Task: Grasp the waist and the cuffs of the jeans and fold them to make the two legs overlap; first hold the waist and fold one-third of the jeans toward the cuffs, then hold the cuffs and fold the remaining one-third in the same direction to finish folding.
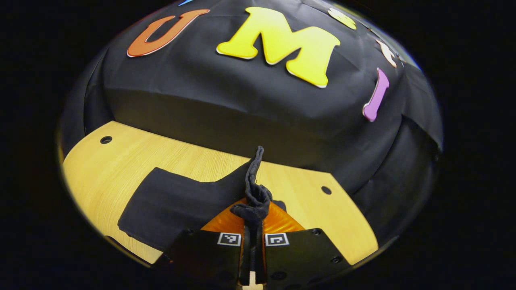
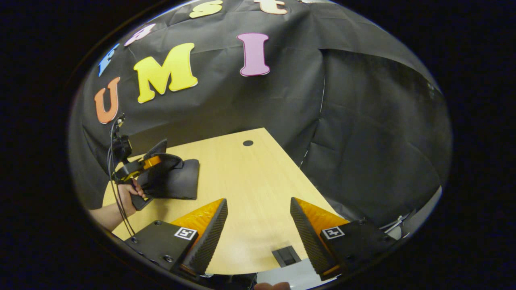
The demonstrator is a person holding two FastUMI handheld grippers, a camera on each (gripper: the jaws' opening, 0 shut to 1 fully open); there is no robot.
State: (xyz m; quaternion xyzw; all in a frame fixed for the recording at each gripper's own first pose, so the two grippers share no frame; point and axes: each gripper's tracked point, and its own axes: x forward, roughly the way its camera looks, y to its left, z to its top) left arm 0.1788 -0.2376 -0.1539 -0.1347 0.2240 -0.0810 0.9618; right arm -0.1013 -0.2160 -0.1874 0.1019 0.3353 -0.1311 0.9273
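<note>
Your left gripper (image 1: pixel 252 237) is clamped on a bunched edge of the jeans (image 1: pixel 177 205); in the left gripper view the dark cloth rises in a twisted ridge between the two fingers, while the rest of the garment lies flat on the wooden surface (image 1: pixel 121 161) to the left of them; your right gripper (image 2: pixel 258 225) stands with its fingers wide apart and nothing between them, hanging over a bare stretch of the surface, well apart from the jeans; in the right gripper view the jeans show as a compact, squarish dark packet near the far left corner, with the left gripper and the hand (image 2: pixel 131 197) that holds it right on top of it; judged from that compact shape, the legs already overlap and at least one of the thirds looks folded over, so you seem to be at or near the last fold; whether the edge you hold is waist or cuff cannot be told, the cloth being too dark and bunched; what seems left is to lay that edge down, let go, and leave the packet neat.
</note>
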